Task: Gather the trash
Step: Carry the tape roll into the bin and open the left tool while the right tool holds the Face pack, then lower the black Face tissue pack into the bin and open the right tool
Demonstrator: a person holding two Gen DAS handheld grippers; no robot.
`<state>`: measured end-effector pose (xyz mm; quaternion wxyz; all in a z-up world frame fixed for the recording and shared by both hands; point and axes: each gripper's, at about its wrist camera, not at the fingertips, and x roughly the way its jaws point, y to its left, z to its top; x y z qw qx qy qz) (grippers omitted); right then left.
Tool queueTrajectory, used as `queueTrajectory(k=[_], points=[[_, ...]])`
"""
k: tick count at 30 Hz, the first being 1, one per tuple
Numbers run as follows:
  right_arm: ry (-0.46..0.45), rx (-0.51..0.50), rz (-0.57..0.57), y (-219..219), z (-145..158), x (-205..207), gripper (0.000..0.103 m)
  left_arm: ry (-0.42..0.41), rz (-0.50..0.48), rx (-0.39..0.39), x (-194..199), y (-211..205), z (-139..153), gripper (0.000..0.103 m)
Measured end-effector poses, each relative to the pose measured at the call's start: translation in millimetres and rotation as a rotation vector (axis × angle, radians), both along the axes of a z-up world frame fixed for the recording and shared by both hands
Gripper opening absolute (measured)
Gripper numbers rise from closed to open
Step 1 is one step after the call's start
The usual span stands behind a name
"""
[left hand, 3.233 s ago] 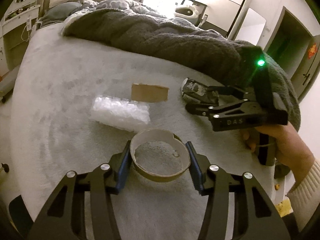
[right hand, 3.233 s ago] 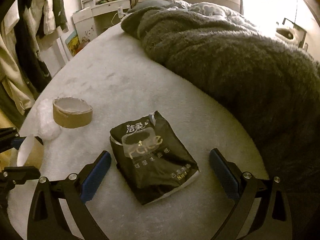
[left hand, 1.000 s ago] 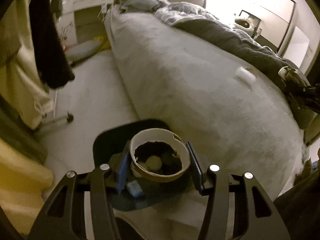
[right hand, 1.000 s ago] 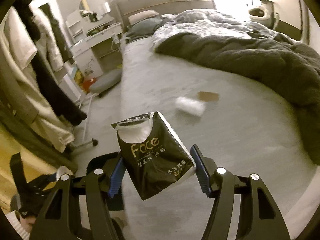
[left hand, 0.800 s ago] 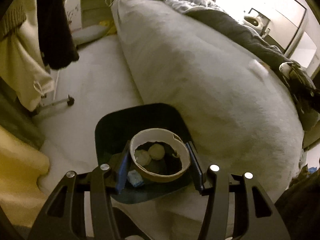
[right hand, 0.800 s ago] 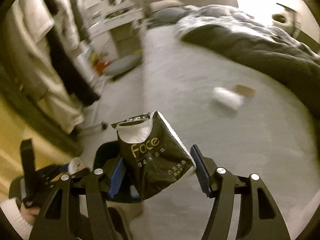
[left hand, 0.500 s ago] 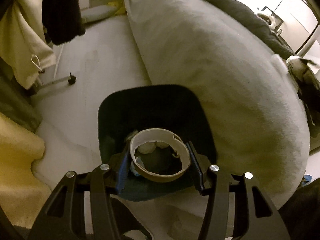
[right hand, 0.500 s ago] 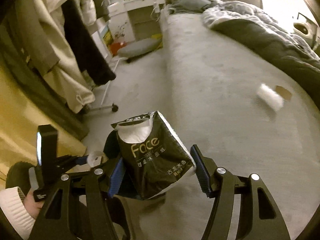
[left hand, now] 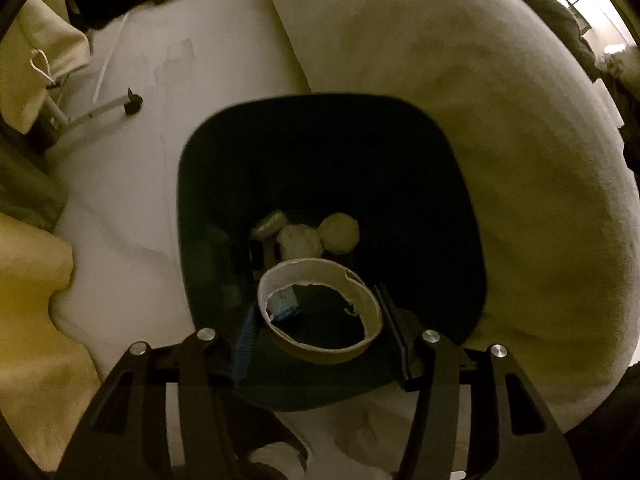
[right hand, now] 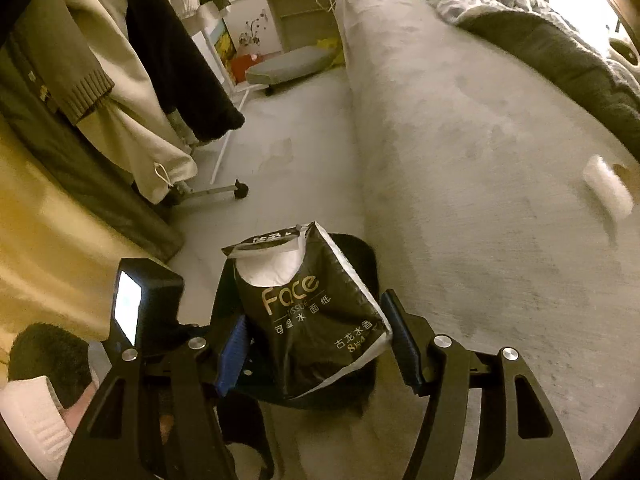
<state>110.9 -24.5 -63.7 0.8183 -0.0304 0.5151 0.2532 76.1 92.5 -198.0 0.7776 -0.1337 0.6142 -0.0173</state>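
Note:
My left gripper (left hand: 320, 322) is shut on an empty brown tape roll (left hand: 362, 342) and holds it over the open mouth of a dark trash bin (left hand: 452, 168) that stands on the floor against the bed. Crumpled paper balls (left hand: 340, 232) lie at the bin's bottom. My right gripper (right hand: 316, 340) is shut on a black "Face" tissue pack (right hand: 312, 312) and holds it above the same bin (right hand: 366, 252), right of the left gripper's body (right hand: 144, 304).
The grey bed (right hand: 480, 160) lies right of the bin, with a white bubble-wrap piece (right hand: 608, 188) and a dark blanket (right hand: 560, 56) on it. A clothes rack with hanging coats (right hand: 132, 80) and its wheeled foot (right hand: 240, 190) stand left.
Both grippers have swung from the bed to the bin with their loads. In the last second the left one moved in over the bin's mouth and the right one came closer above it.

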Motion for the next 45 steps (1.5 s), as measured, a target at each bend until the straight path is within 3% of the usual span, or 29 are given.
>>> queueTrajectory(k=[7, 14, 20, 27, 39, 41, 43, 45], points=[[0.036, -0.031, 0.019, 16, -17, 7, 0.064, 0.01, -0.054, 0.016, 1, -1, -8, 0.076], [0.045, -0.053, 0.005, 23, -26, 14, 0.064, -0.028, -0.033, 0.019, -7, 16, 8, 0.08], [0.058, -0.055, 0.004, 30, -33, 16, 0.064, -0.105, 0.002, 0.024, -22, 34, 41, 0.081], [0.079, -0.067, 0.027, 41, -45, 13, 0.064, -0.27, -0.025, 0.042, -57, 41, 100, 0.081], [0.109, -0.171, 0.133, 72, -71, -2, 0.064, -0.395, 0.02, 0.059, -107, 51, 152, 0.081], [0.117, -0.184, 0.153, 75, -74, -5, 0.068, -0.407, 0.032, 0.054, -111, 53, 159, 0.081], [0.119, -0.183, 0.166, 77, -74, -8, 0.086, -0.417, 0.038, 0.049, -115, 53, 164, 0.084], [0.09, -0.201, 0.165, 79, -71, -11, 0.094, -0.423, 0.051, 0.05, -119, 52, 170, 0.085]])
